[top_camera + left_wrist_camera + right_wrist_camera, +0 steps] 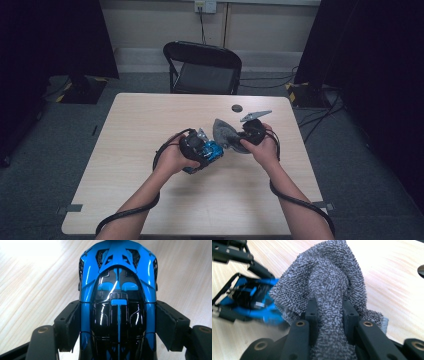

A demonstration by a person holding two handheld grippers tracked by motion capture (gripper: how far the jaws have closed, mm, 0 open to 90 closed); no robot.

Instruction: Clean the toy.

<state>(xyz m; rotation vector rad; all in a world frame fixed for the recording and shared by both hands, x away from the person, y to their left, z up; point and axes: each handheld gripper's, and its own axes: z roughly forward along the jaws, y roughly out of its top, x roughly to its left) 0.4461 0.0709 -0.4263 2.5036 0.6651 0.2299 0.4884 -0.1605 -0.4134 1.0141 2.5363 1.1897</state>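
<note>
Toy car, glossy blue and black, sits clamped by its flanks between the pads of the left gripper, held up off the table near its middle, a little toward the person's edge. Right beside it the right gripper has its jaws pinched narrow on a bunched fold of grey terry cloth, and the loose part of the cloth hangs toward the car; in the right gripper view the two look just about touching, though I can't tell for sure.

What worries me is the car's shell. It is slick and tapered, and the pads press only on its sides, so a firm rub from the cloth could, I'd say, twist it or push it out through the jaws and down onto the wood. The cloth is gripped by one gathered fold; if it snags on the vents near the car's end, it may drag out of the pinch instead of wiping. A small dark disc lies toward the far edge, well apart from both.
</note>
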